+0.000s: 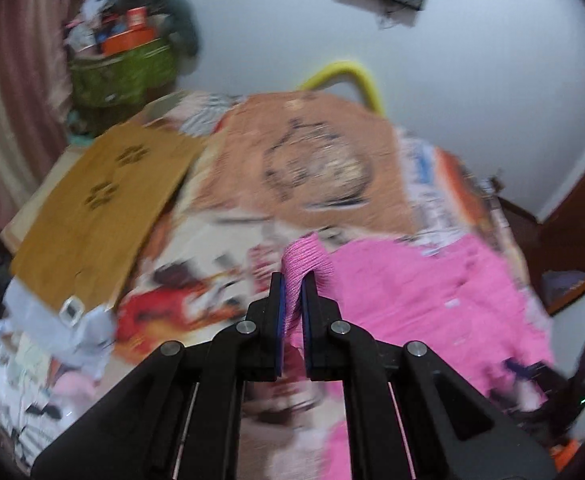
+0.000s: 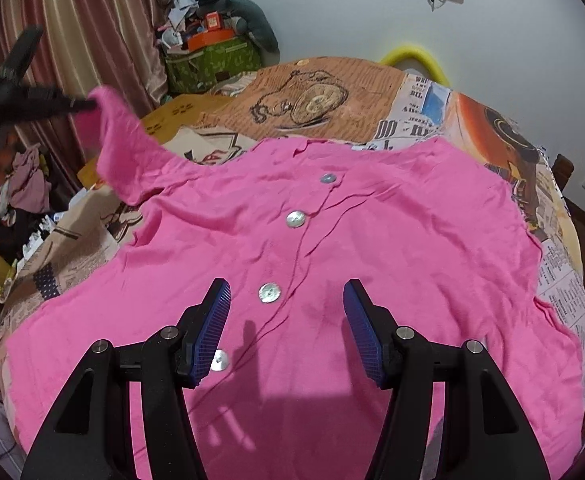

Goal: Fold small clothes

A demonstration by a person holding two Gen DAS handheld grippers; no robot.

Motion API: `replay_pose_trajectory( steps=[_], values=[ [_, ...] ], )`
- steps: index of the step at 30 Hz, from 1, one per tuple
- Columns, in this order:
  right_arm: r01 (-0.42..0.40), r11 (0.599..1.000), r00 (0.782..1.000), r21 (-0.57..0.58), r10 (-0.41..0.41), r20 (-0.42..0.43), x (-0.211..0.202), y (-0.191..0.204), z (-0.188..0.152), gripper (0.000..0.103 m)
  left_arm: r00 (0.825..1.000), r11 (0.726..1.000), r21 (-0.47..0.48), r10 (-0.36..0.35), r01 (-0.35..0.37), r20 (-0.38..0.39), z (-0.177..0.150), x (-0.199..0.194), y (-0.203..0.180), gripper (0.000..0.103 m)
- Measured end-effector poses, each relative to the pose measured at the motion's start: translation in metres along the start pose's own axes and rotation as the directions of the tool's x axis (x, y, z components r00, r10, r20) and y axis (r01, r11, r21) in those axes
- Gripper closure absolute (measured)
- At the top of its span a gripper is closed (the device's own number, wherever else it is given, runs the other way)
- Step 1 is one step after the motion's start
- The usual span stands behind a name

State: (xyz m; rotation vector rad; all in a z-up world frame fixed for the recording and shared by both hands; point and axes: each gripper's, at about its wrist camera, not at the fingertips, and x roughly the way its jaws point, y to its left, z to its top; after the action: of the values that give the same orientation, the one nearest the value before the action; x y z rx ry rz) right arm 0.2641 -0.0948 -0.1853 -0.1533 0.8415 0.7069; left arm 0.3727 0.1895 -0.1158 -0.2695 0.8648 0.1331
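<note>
1. Up close in the left wrist view, the left gripper (image 1: pixel 291 280) is clenched on a fold of the pink shirt (image 1: pixel 432 300); ribbed pink cloth stands up between its blue pads (image 1: pixel 278 312) and pokes out past the tips. The rest of the shirt lies to the right of the gripper on the patterned bedspread (image 1: pixel 320 160). Beyond the shirt, to the left, a mustard cloth (image 1: pixel 104 204) lies flat on the bed. A green box (image 1: pixel 120 76) heaped with clutter stands behind it by the curtain (image 1: pixel 12 80). This view is blurred.

2. Seen from the right wrist, the right gripper (image 2: pixel 286 320) hangs released over the shirt (image 2: pixel 372 240), its jaws apart and nothing between them. The shirt is spread front-up on the bedspread (image 2: pixel 332 84), its row of buttons (image 2: pixel 295 218) running up the middle; one button lies between the pads, nearer the left one. At the shirt's far left, the sleeve (image 2: pixel 120 140) is lifted off the bed, its end pinched in the left gripper (image 2: pixel 88 104). The green box (image 2: pixel 212 64) stands beyond the shirt against the wall.
</note>
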Motion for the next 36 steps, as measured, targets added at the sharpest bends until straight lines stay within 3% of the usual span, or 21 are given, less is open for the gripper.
replay_pose_trajectory(
  steps=[5,9,14,18,20,22,24,30,33,36],
  values=[
    [-0.023,0.999,0.999,0.040,0.021,0.041,-0.005,-0.022,0.002,0.048,0.997,0.992,0.096,-0.077,0.077,-0.002,0.028,0.019,-0.081,0.096],
    [-0.032,0.996,0.998,0.088,0.027,0.065,-0.004,-0.043,0.003,0.048,0.992,0.976,0.179,-0.115,0.121,-0.043,0.023,0.052,-0.138,0.096],
    [-0.044,0.990,0.996,0.134,0.033,0.084,-0.006,-0.063,0.006,0.048,0.971,0.952,0.230,-0.162,0.200,-0.173,-0.003,0.108,-0.188,0.096],
    [-0.038,0.991,0.995,0.130,0.026,0.092,-0.005,-0.070,0.009,0.048,0.943,0.928,0.272,-0.174,0.254,-0.284,-0.031,0.142,-0.215,0.095],
    [-0.035,0.991,0.996,0.130,0.024,0.087,-0.002,-0.071,0.010,0.048,0.936,0.919,0.301,-0.156,0.254,-0.314,-0.039,0.148,-0.222,0.083],
    [-0.035,0.991,0.997,0.131,0.025,0.078,0.003,-0.073,0.011,0.048,0.934,0.912,0.320,-0.151,0.259,-0.324,-0.042,0.147,-0.222,0.045],
    [-0.033,0.991,0.997,0.129,0.025,0.069,0.009,-0.072,0.011,0.048,0.951,0.910,0.340,-0.146,0.238,-0.274,-0.040,0.137,-0.216,0.034],
    [-0.049,0.989,0.997,0.137,0.041,0.065,0.022,-0.069,0.021,0.048,0.984,0.933,0.330,-0.098,0.143,-0.148,-0.022,0.107,-0.159,0.018],
    [-0.052,0.991,0.997,0.121,0.044,0.067,0.028,-0.063,0.031,0.048,0.994,0.953,0.301,-0.005,0.039,-0.114,-0.020,0.111,-0.116,0.018],
    [-0.050,0.995,0.997,0.087,0.045,0.063,0.038,-0.054,0.046,0.048,0.988,0.961,0.273,0.092,-0.054,-0.127,-0.026,0.127,-0.078,0.018]
  ],
)
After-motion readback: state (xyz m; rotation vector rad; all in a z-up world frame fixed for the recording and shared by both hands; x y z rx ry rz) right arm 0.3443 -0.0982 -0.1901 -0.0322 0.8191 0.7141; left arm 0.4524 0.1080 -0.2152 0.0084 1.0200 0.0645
